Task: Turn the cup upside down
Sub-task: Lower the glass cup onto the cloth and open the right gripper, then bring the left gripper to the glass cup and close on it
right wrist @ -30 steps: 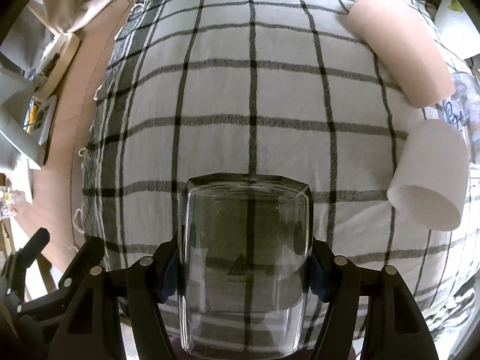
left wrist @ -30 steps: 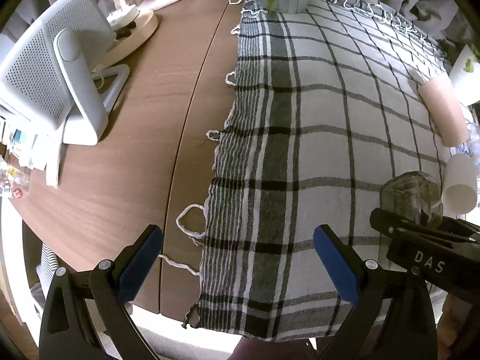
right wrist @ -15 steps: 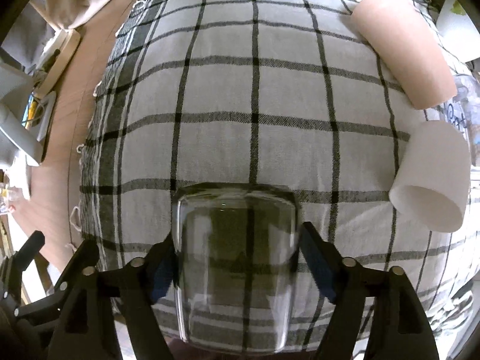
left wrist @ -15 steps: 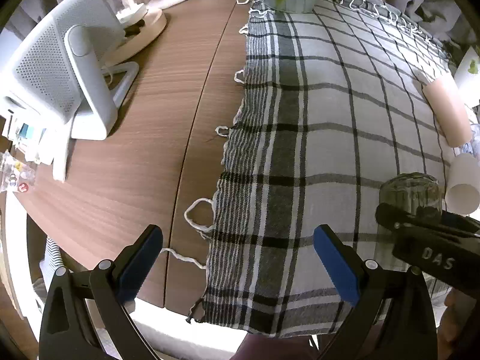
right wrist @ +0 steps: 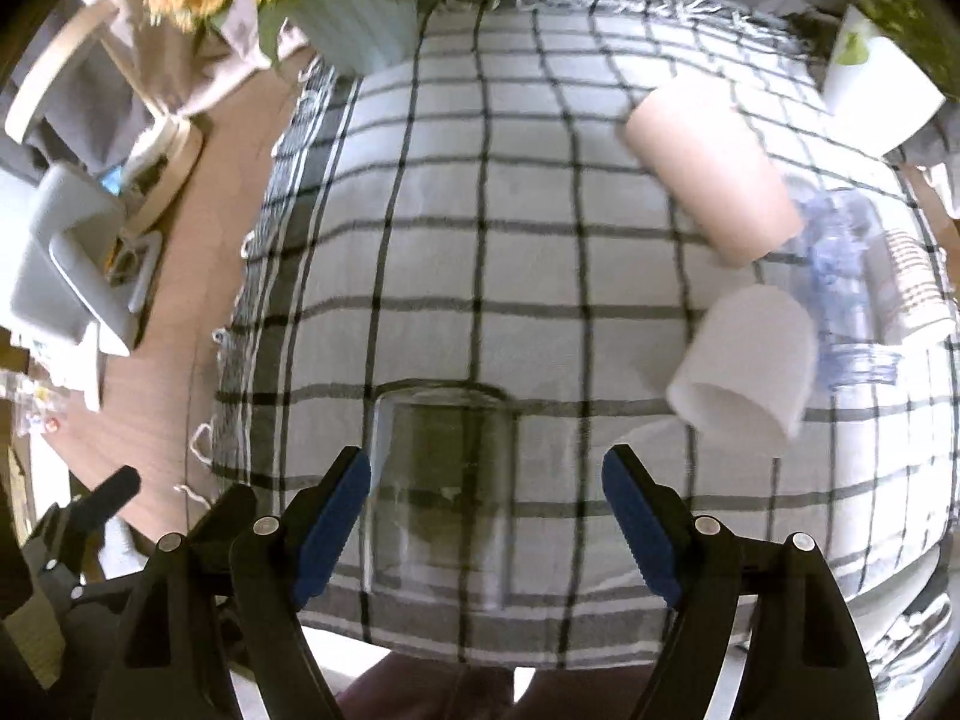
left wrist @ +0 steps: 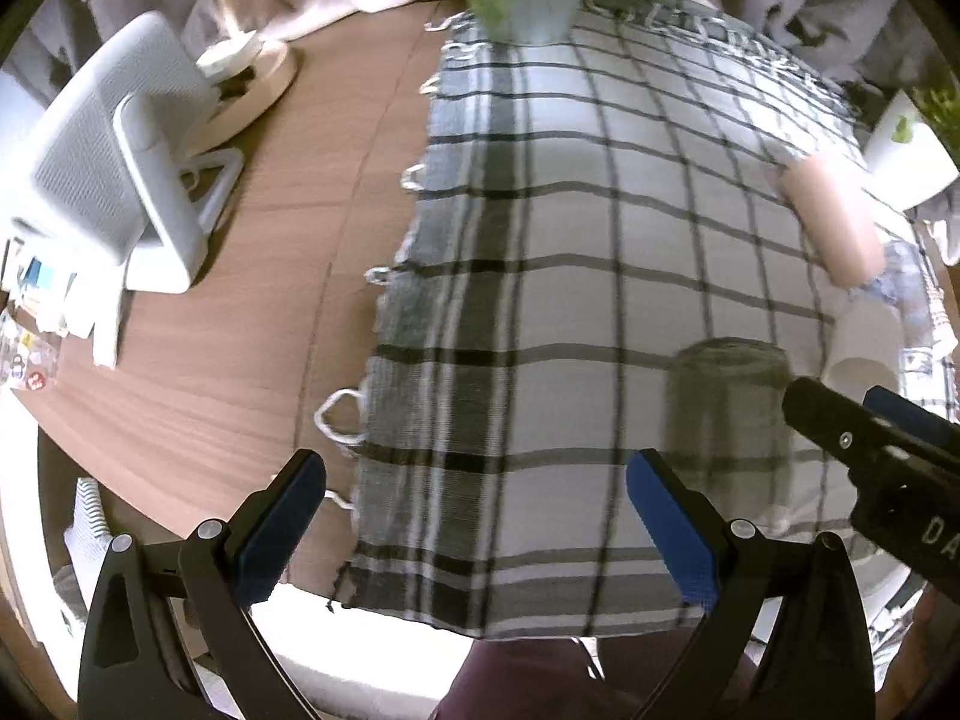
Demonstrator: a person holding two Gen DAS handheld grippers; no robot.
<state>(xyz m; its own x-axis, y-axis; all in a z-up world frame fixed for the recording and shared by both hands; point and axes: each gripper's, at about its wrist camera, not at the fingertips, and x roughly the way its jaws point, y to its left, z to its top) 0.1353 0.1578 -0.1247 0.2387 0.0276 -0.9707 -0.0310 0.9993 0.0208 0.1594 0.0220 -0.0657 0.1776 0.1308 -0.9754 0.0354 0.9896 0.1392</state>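
Observation:
A clear glass cup (right wrist: 441,480) stands on the checked cloth (right wrist: 540,252) near its front edge; it also shows in the left wrist view (left wrist: 723,420). My right gripper (right wrist: 486,516) is open, with its blue pads apart from the cup on both sides. My left gripper (left wrist: 474,522) is open and empty over the cloth's left edge, left of the cup. A pink cup (right wrist: 714,180) and a white cup (right wrist: 744,360) lie on their sides to the right.
A white fan (left wrist: 114,174) stands on the wooden table (left wrist: 228,324) at the left. A vase with flowers (right wrist: 342,12) stands at the cloth's far edge. A white pot (right wrist: 876,90) and clear plastic items (right wrist: 852,288) are at the right.
My right gripper has opened, let go of the glass cup and drawn back. The cup now stands on the cloth. My left gripper has drawn back a little.

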